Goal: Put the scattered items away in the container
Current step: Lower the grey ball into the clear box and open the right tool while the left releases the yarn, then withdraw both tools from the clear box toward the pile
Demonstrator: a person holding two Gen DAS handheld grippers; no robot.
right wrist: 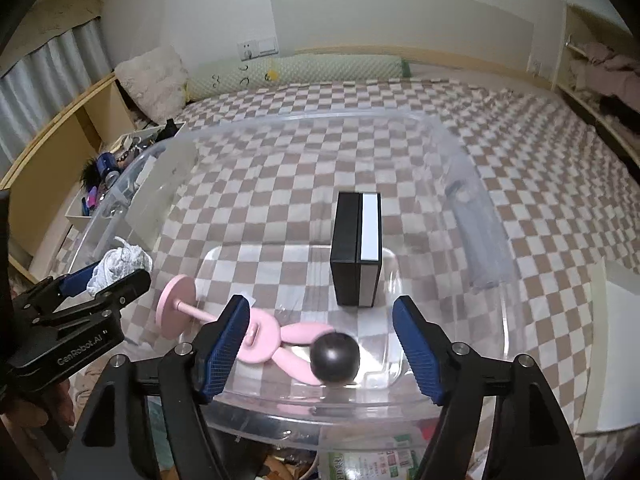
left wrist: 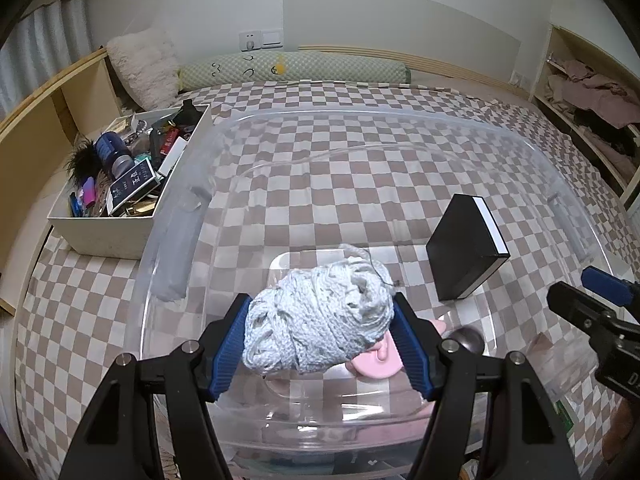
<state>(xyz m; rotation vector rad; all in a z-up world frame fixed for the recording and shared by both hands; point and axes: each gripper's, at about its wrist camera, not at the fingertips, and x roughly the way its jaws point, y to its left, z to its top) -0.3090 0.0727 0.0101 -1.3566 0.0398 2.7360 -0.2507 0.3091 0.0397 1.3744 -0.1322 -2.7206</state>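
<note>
A clear plastic bin [left wrist: 384, 120] [right wrist: 440, 128] sits on the checkered bed. My left gripper [left wrist: 320, 328] is shut on a pale blue-white knitted bundle [left wrist: 320, 320], held above the bin's near part; it also shows in the right wrist view [right wrist: 120, 260]. My right gripper [right wrist: 320, 340] is open and empty above the bin's near edge; it also shows at the right of the left wrist view [left wrist: 592, 300]. Inside the bin lie a black box with a white edge [right wrist: 356, 252] [left wrist: 464, 252], a pink rabbit-shaped stand [right wrist: 260, 336] [left wrist: 376, 364] and a dark ball [right wrist: 334, 356] [left wrist: 466, 340].
A white box [left wrist: 104, 236] full of small items stands left of the bin. A long green pillow [left wrist: 292, 68] and a fluffy cushion [left wrist: 140, 64] lie at the headboard. Wooden shelves [left wrist: 580, 112] flank the bed. A white sheet [right wrist: 612, 360] lies at the right.
</note>
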